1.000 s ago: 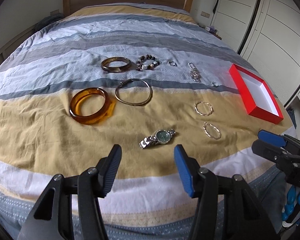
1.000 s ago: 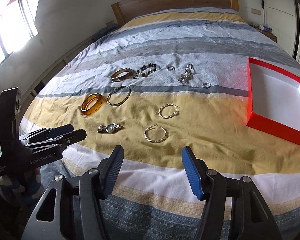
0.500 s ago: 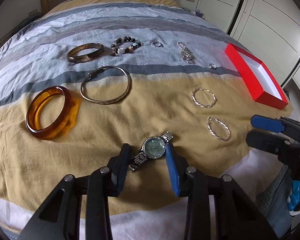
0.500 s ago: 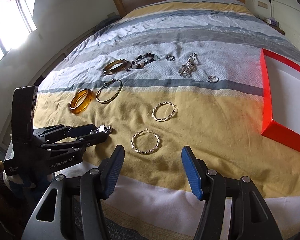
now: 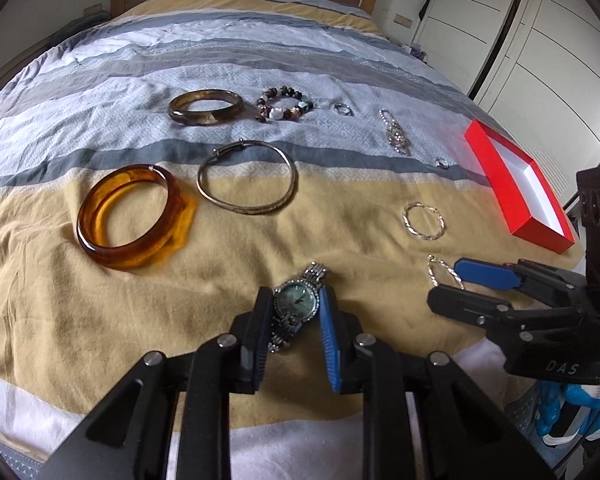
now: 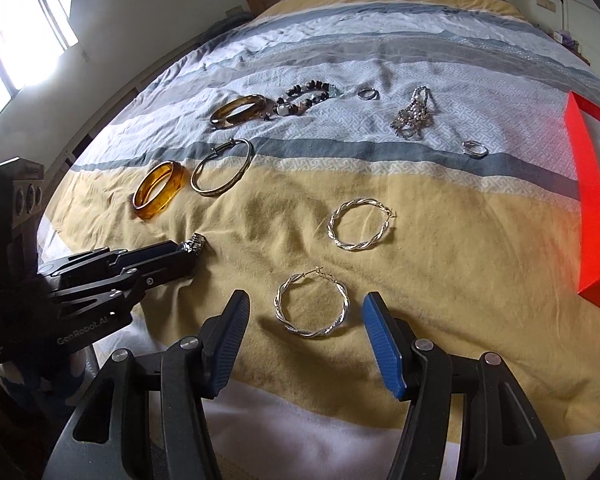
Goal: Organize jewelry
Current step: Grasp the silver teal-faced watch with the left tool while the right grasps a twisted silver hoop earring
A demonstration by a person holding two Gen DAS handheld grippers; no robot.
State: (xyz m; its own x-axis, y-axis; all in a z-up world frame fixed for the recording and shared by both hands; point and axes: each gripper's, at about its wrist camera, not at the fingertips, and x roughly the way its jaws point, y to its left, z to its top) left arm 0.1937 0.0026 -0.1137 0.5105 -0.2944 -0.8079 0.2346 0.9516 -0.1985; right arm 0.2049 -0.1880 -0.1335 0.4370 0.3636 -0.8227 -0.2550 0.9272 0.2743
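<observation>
Watch (image 5: 295,305) lies on bed (image 5: 100,340), box (image 5: 518,184) far right.

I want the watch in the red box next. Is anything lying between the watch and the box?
Yes. From the watch toward the red box, two twisted hoop earrings lie on the bedspread, and the right hand-held gripper hovers at the nearer hoop. Lifting over them avoids both.

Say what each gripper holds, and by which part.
The left gripper has just been closing around the watch, fingers either side of its case; a firm grip cannot be told. The right gripper holds nothing: it is open around a hoop earring.
</observation>
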